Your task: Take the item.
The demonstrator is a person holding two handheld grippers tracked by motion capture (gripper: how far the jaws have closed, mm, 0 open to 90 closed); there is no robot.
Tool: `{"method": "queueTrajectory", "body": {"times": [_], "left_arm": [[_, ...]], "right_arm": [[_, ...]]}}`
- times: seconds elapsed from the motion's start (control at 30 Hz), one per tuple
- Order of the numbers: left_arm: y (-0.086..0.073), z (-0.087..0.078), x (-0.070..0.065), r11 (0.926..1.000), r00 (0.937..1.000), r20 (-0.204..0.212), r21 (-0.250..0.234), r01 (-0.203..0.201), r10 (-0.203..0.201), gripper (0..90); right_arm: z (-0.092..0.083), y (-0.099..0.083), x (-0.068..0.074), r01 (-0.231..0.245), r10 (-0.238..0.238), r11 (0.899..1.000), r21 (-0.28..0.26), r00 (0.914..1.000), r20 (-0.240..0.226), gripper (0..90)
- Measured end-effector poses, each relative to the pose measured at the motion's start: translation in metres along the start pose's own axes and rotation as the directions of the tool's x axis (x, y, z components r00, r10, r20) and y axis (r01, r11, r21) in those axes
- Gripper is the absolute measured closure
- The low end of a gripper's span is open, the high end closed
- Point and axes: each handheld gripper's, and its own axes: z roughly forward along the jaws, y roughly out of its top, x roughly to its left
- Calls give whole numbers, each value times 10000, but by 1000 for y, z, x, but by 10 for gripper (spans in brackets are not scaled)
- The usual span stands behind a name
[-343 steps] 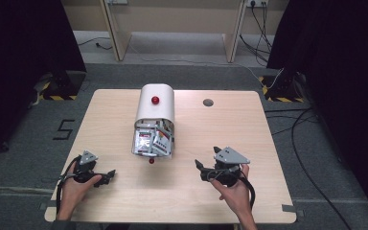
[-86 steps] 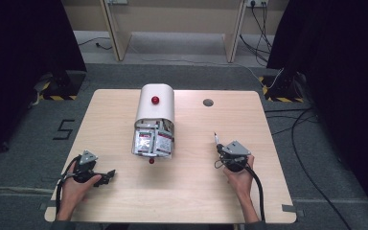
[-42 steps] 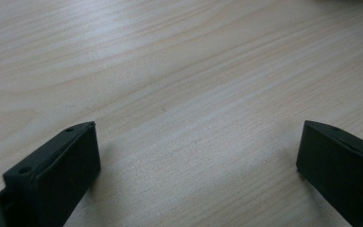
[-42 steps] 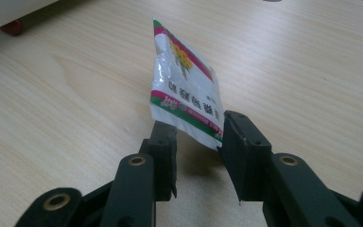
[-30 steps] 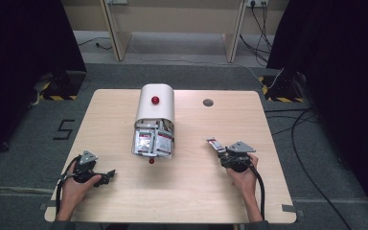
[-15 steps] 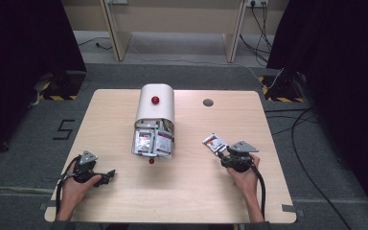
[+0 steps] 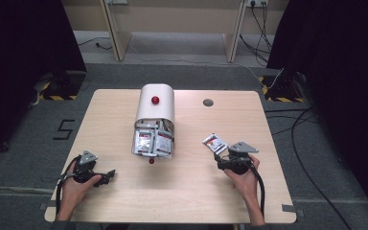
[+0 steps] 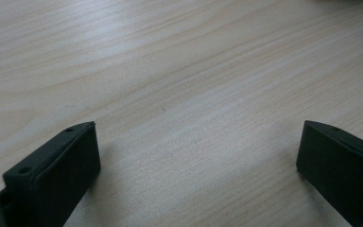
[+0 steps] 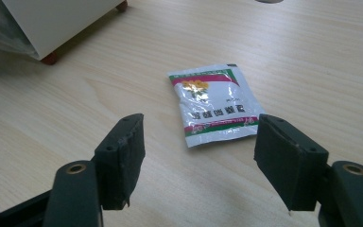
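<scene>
The right gripper [image 9: 198,142] stands just short of a small packet [image 9: 215,104] that lies flat on the counter [image 7: 187,191], off to the right of the white box [image 7: 155,103] whose open end is crammed with more packets [image 7: 152,141]. Its jaws have just been opening and now stand wide, with nothing between them; the packet is free, its near edge just beyond the tips. The left gripper [image 8: 196,156] rests near the front left corner, well apart from all this, its jaws also wide and holding nothing, with bare wood under them. The likely trouble from here is the packet itself: it is thin, glossy and lies flush on the wood, so if it has to be picked up again the jaws may slide over it or push it along instead of catching an edge. A backward drag of the right gripper could also nudge it askew. Going back to the box carries a second risk, since the packets there are packed tight and pulling one could spill its neighbours onto the counter.
</scene>
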Motion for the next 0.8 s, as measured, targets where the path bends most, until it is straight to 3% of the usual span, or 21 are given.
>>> {"method": "queueTrajectory", "body": {"times": [0.8], "left_arm": [[0, 0, 0, 10000, 10000, -1, -2, 2, -2, 0]], "right_arm": [[-16, 1, 15, -129, 128, 9999, -47, 9995, -299, 250]]}}
